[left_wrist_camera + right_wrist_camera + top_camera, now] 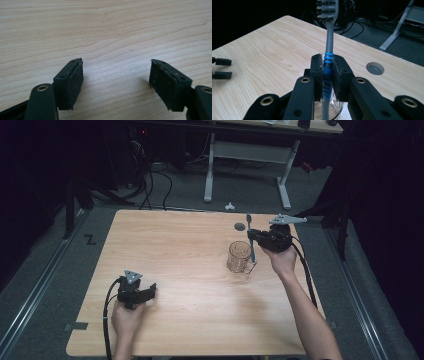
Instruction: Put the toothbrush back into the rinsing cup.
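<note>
1. Your right gripper (pixel 256 236) is clamped on the toothbrush (pixel 327 72), which stands upright, bristles up, its handle end down in the clear cup (pixel 239 257).
2. Your left gripper (pixel 116 80) rests wide open and empty on the table (pixel 185 255), well apart.
3. A round hole (pixel 375 68) lies just beyond the cup.

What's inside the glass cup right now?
The lower end of the toothbrush, clamped upright in the right gripper, reaches into the glass cup. The gripper covers the cup's bottom, so whether the tip rests there is hidden.
</note>
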`<state>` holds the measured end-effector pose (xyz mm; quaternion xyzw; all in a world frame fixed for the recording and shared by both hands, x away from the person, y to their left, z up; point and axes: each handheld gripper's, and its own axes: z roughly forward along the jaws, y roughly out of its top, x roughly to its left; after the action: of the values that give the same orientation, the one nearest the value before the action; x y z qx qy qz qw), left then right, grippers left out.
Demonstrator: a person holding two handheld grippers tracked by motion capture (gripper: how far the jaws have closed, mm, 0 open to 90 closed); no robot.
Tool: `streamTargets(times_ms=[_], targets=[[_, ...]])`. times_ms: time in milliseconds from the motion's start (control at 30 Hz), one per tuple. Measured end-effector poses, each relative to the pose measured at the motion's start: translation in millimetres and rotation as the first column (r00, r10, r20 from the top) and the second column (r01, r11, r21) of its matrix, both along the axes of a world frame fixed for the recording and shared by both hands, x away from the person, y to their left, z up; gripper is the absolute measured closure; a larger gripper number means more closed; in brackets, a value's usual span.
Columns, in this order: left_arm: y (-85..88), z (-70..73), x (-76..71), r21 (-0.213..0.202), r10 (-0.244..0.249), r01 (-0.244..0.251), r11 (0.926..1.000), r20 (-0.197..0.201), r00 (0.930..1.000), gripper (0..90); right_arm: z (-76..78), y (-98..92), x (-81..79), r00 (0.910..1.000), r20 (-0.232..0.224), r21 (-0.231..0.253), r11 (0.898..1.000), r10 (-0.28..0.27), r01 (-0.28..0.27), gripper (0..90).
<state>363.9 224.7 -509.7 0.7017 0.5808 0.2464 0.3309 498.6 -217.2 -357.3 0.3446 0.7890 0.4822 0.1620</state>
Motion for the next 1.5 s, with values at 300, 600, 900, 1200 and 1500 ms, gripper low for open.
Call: streamTargets(times_ms=[300,600,900,1200,1500], targets=[[-0.1,-0.1,0.0,0.001,0.0,0.0,1.0,0.001,1.0,28.0,1.1,-1.7,-4.6,1.0,0.001,-0.012,1.0,0.006,-0.006,80.0],[-0.3,-0.1,0.1,0.003,0.0,0.0,1.0,0.001,1.0,28.0,-2.3,-6.9,-7.6,1.0,-0.006,-0.012,1.0,-0.001,0.0,80.0],[-0.4,0.0,0.0,0.005,0.0,0.0,1.0,-0.001,1.0,28.0,-2.9,-9.2,-11.4,1.0,-0.007,-0.016,1.0,0.002,-0.002,80.0],[-0.3,-0.1,0.1,0.003,0.0,0.0,1.0,0.001,1.0,28.0,-2.6,-9.9,-16.1,1.0,0.002,-0.026,1.0,-0.002,0.002,80.0],[-0.3,0.0,0.1,0.003,-0.001,0.001,1.0,0.0,1.0,28.0,-3.4,-12.0,-19.2,1.0,0.006,-0.033,0.999,-0.003,0.003,80.0]])
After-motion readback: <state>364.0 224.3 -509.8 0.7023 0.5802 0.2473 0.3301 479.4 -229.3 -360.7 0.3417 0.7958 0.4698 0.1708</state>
